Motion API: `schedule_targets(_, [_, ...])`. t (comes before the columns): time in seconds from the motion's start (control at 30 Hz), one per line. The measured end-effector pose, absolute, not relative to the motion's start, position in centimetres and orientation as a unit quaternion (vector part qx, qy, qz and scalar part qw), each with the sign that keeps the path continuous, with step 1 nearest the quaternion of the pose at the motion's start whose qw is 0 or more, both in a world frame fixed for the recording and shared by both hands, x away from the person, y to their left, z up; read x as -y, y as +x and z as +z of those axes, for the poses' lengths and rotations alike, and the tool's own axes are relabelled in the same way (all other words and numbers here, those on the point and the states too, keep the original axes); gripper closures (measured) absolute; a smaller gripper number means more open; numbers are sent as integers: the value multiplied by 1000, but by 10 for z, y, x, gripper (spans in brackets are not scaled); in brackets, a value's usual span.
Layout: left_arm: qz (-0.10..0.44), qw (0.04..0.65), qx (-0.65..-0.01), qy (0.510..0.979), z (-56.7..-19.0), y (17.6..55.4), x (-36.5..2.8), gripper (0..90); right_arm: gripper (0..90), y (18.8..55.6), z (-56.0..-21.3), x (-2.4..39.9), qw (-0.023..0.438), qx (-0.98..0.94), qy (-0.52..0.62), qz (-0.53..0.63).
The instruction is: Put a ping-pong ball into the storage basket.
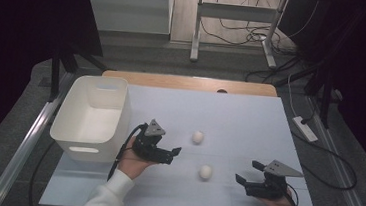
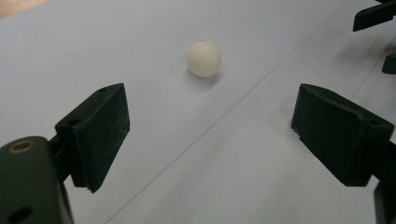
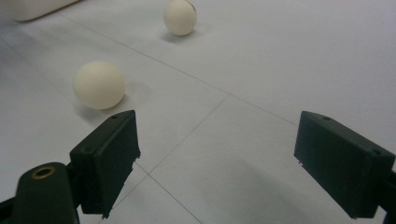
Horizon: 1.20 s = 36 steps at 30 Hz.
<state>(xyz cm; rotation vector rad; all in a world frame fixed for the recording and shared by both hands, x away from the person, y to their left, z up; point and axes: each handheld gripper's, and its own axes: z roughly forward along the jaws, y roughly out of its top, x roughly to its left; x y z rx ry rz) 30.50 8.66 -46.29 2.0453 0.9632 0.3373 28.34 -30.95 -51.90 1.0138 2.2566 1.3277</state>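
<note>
- Two small cream-white balls lie on the pale sheet covering the table (image 1: 250, 119): the farther ball (image 1: 197, 137) near the middle, the nearer ball (image 1: 205, 172) just off at its 5 o'clock. They are apart and neither is touched.
- The left gripper (image 1: 174, 152) sits at 9 o'clock of both balls, held from below by the left hand (image 1: 133, 161) with a white sleeve (image 1: 107, 199) running in from the bottom edge. Its jaws point to 3 o'clock and stand wide apart with nothing between them.
- In the left gripper view, one ball (image 2: 204, 58) lies ahead at 12 o'clock, well beyond the spread jaws, on bare sheet; which of the two it is I cannot tell. The other gripper's black tips (image 2: 373, 16) poke in at 1 o'clock.
- The right gripper (image 1: 247, 172) rests at 3 o'clock of the nearer ball, held by the right hand (image 1: 278, 204). Its jaws point to 9 o'clock, also wide and empty.
- In the right gripper view, the nearer ball (image 3: 99, 84) is at 10 o'clock just past the left jaw; the farther ball (image 3: 180, 17) is at 12 o'clock beyond it.
- A white plastic bin (image 1: 71, 118) stands at 9 o'clock of the left gripper, on the sheet's left edge, near the hand.
- Nothing lies between either gripper and the balls.
</note>
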Motion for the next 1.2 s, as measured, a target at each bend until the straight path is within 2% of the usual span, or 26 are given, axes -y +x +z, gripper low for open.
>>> schedule_targets(1.2, [121,400,-373,828,-457,343,-63,127,137,284,-519,310,168,-792,360,465])
